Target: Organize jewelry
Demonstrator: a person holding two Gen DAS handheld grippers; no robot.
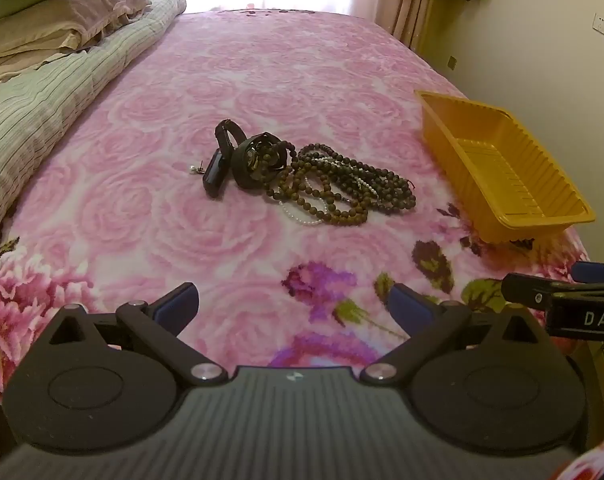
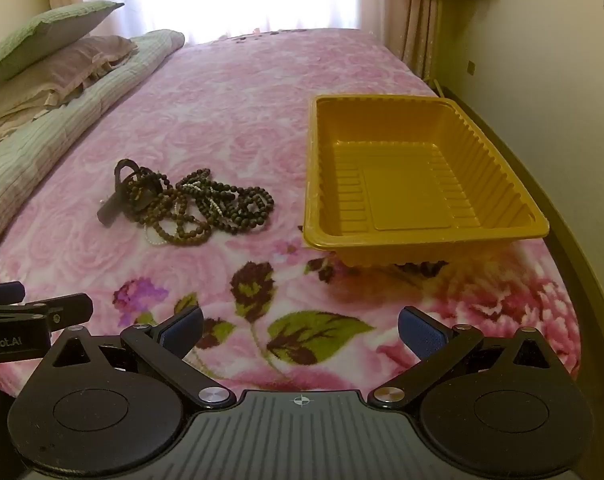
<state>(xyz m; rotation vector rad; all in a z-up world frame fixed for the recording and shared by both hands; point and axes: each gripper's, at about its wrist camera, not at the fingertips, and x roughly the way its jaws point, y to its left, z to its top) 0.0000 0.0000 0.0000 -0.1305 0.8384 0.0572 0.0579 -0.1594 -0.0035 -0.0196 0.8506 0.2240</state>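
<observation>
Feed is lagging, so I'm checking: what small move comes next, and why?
Probably ease the left gripper forward toward the jewelry pile. Both jaws stand open and hold nothing, the yellow tray holds nothing, and the pile lies straight ahead of the left one.

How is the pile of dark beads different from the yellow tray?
The dark bead strands are a tangled, floppy heap of tiny round balls; the yellow tray is one stiff ribbed rectangle. The beads are dark brown, the tray bright yellow. The beads are mixed up with white pearls and watches; the tray has nothing inside. Both sit on the pink flowered blanket.
</observation>
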